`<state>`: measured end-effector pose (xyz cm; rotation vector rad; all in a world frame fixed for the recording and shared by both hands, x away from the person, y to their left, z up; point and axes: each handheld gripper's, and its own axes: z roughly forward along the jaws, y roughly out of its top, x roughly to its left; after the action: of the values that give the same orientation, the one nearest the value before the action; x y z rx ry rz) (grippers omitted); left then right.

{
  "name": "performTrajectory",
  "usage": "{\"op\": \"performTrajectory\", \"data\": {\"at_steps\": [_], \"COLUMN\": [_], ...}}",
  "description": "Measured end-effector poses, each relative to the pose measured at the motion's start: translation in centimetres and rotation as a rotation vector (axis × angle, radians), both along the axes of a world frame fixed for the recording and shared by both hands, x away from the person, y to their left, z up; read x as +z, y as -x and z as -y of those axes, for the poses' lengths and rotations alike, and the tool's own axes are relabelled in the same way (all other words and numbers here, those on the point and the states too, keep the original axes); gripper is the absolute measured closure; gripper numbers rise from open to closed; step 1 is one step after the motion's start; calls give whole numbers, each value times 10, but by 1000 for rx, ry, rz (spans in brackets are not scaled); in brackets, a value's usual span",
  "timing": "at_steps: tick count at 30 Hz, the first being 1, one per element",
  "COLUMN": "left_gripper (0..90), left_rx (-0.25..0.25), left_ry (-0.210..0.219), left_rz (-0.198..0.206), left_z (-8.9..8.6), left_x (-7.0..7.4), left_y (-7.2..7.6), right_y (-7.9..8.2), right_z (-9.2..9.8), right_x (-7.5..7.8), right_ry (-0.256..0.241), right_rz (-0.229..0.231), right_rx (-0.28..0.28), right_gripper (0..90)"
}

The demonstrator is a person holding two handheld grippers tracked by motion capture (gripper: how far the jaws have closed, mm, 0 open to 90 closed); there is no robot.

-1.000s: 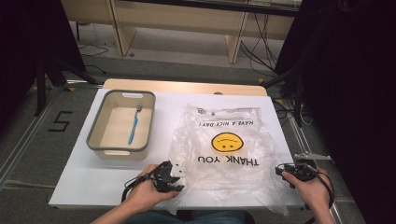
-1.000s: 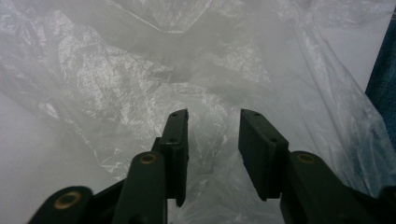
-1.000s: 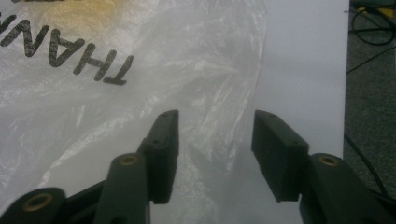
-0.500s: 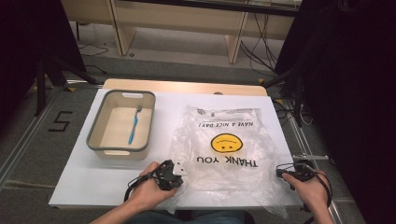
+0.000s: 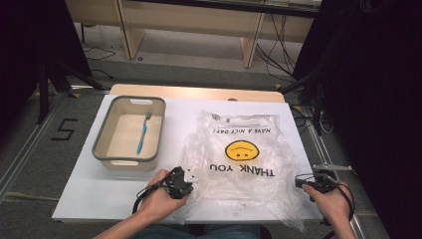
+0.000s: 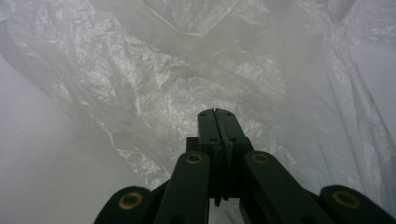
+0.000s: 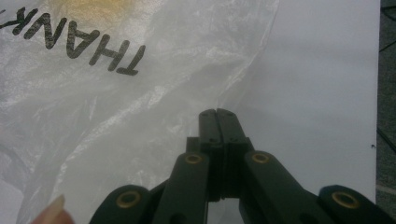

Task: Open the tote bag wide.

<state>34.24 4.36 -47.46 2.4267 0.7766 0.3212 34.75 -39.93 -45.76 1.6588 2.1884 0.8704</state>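
Note:
A clear plastic bag (image 5: 239, 159) with a yellow smiley and "THANK YOU" print lies crumpled on the white table (image 5: 99, 191). My left gripper (image 5: 183, 180) is at the bag's near left edge. In the left gripper view its jaws are shut, with the tips (image 6: 215, 112) over crinkled plastic (image 6: 154, 93) and nothing visibly pinched. My right gripper (image 5: 302, 181) is at the bag's near right edge. There too the jaws are shut, with the tips (image 7: 216, 112) just over the bag's rim (image 7: 140, 107).
A grey-rimmed beige bin (image 5: 102, 142) stands at the left of the table with a blue toothbrush (image 5: 143, 135) inside. Bare table (image 7: 322, 93) lies right of the bag, and its right edge is close to my right hand (image 5: 333, 204).
My right gripper has slid left toward the bag's near right edge. The left gripper has shifted slightly forward at the bag's left edge.

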Motion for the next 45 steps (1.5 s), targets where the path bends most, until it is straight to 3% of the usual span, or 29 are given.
{"op": "performTrajectory", "data": {"at_steps": [11,21,29,34,45], "left_gripper": [897,897,897,897,896], "left_rx": [102,199,283,338,395], "left_ry": [45,38,28,52,73], "left_rz": [53,113,117,114,123], "left_z": [-2,2,9,9,15], "left_x": [12,24,27,32,35], "left_y": [-19,-44,-65,-83,-111], "right_y": [0,-1,-1,0,-5], "right_z": [-4,-12,-18,-25,-39], "right_x": [4,7,7,7,5], "right_ry": [-17,-48,-50,-51,-53], "right_rz": [25,61,71,62,78], "right_rx": [-16,-24,-2,12,54], "right_gripper": [900,900,900,900,900]}}
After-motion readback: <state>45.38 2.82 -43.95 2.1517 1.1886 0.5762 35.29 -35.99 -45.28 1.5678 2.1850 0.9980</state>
